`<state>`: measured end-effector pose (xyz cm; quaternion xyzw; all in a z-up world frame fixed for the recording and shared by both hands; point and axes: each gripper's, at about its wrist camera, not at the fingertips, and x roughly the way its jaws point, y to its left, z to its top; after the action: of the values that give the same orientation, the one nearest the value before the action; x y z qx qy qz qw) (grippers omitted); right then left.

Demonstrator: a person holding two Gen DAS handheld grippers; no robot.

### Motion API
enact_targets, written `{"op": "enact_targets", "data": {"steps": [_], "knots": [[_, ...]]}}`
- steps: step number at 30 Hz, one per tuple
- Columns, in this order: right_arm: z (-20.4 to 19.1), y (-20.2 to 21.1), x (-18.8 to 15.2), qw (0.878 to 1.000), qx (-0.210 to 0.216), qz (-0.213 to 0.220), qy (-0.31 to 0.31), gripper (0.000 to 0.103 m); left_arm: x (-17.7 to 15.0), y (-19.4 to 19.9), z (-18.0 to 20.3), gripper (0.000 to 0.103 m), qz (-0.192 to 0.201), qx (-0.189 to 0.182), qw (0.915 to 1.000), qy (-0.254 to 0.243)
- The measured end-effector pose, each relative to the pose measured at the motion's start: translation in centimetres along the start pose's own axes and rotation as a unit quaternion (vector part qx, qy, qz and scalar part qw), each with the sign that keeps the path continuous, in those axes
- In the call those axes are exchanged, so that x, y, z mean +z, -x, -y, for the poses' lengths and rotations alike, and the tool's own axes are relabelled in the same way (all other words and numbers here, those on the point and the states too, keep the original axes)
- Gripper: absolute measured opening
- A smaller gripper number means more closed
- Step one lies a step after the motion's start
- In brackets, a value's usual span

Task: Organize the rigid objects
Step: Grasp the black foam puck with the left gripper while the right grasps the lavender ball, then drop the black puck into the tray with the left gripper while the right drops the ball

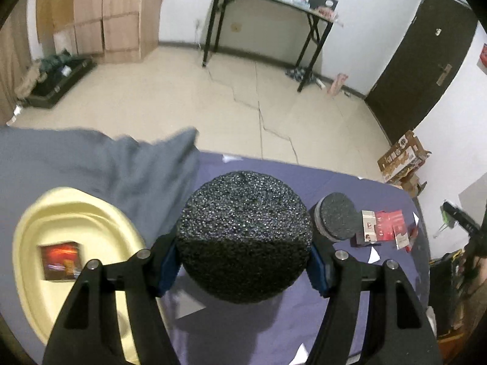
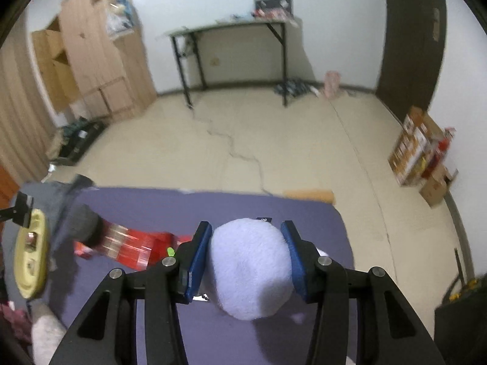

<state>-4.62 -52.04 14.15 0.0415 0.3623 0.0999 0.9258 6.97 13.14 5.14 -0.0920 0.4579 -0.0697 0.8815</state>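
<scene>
My left gripper [image 1: 243,261] is shut on a big black foam ball [image 1: 243,234], lifted above the purple-covered table [image 1: 350,289]. A second, smaller black foam disc [image 1: 336,217] stands on the table just right of it. Red and white small boxes [image 1: 386,226] lie further right. A yellow oval tray [image 1: 76,213] at the left holds a dark red card [image 1: 61,261]. In the right wrist view, my right gripper [image 2: 248,261] is shut on a white fluffy plush ball [image 2: 251,267], held above the table. Red boxes [image 2: 134,245] lie blurred to its left.
A grey cloth [image 1: 121,164] drapes the table's far left. Beyond the table lie a cracked beige floor [image 1: 258,106], a black-legged folding table [image 1: 268,9], cardboard panels [image 1: 100,15], a dark door [image 1: 420,60] and a printed carton [image 1: 401,155]. The yellow tray [image 2: 30,261] shows at left.
</scene>
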Motion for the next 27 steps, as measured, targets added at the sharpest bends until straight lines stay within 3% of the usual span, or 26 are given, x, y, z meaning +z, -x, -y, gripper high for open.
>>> {"op": "enact_targets", "data": {"steps": [6, 10, 15, 22, 27], "knots": [[-8.0, 5.8, 1.1, 0.994, 0.081, 0.051, 0.057, 0.047, -1.0, 6.9, -4.3, 0.069, 0.025, 0.039, 0.9988, 0.016], [-15.9, 7.5, 0.8, 0.982, 0.146, 0.05, 0.108, 0.047, -1.8, 10.7, -8.4, 0.069, 0.038, 0.068, 0.9965, 0.03], [-23.5, 6.8, -0.6, 0.967, 0.206, 0.038, 0.146, 0.047, -3.6, 13.8, -14.4, 0.069, 0.048, 0.098, 0.9921, 0.062], [-34.8, 2.5, -5.0, 0.935, 0.277, -0.011, 0.22, 0.047, -7.5, 10.7, -19.9, 0.069, 0.014, 0.108, 0.9895, 0.095], [-41.2, -2.8, -7.8, 0.919, 0.28, -0.061, 0.271, 0.047, -10.7, 5.9, -21.9, 0.069, -0.035, 0.1, 0.9899, 0.094]]}}
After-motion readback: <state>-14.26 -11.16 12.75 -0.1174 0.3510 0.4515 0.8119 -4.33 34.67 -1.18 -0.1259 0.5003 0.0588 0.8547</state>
